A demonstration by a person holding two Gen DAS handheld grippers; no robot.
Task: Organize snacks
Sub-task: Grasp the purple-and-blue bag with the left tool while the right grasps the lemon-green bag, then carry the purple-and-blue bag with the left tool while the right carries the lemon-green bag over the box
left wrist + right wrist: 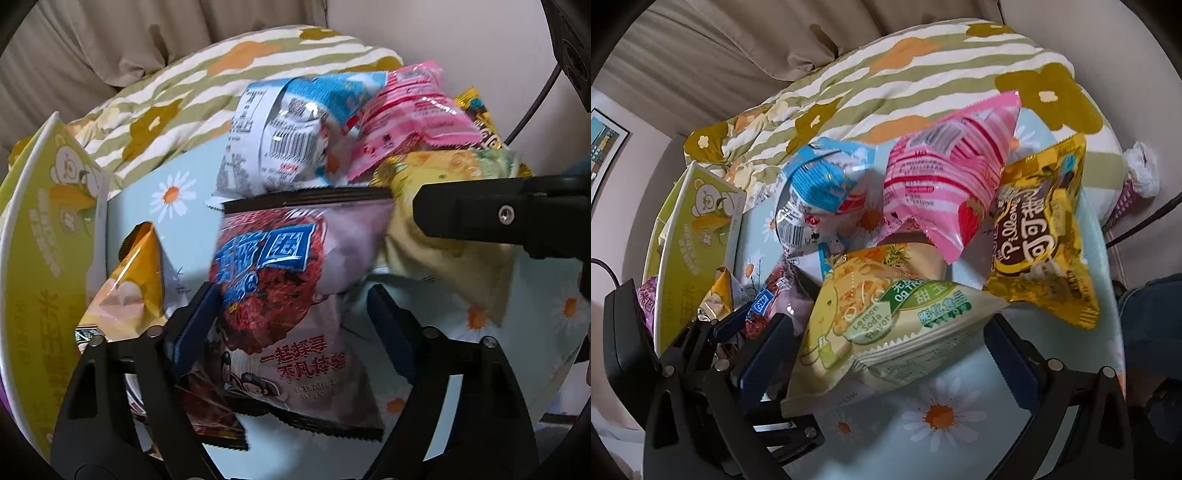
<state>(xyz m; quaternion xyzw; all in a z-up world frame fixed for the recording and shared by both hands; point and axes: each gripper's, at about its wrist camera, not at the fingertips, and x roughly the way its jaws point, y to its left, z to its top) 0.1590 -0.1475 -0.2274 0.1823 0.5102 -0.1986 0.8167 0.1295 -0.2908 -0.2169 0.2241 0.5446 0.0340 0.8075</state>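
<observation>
My left gripper (291,314) is open, its jaws on either side of a pale purple snack bag with red rings (288,295) on the daisy-print table (184,177). My right gripper (890,339) is open around the near end of a yellow lemon-soda snack bag (871,317), which also shows in the left wrist view (443,236). Behind lie a blue-and-white bag (820,195), a pink striped bag (942,184) and a gold cocoa bag (1045,236). A small orange bag (129,288) lies left of my left gripper.
A yellow-green box with a bear print (40,236) stands open at the left edge of the table; it also shows in the right wrist view (698,236). A striped flower-print quilt (886,74) lies behind the table. A cable (532,107) hangs at right.
</observation>
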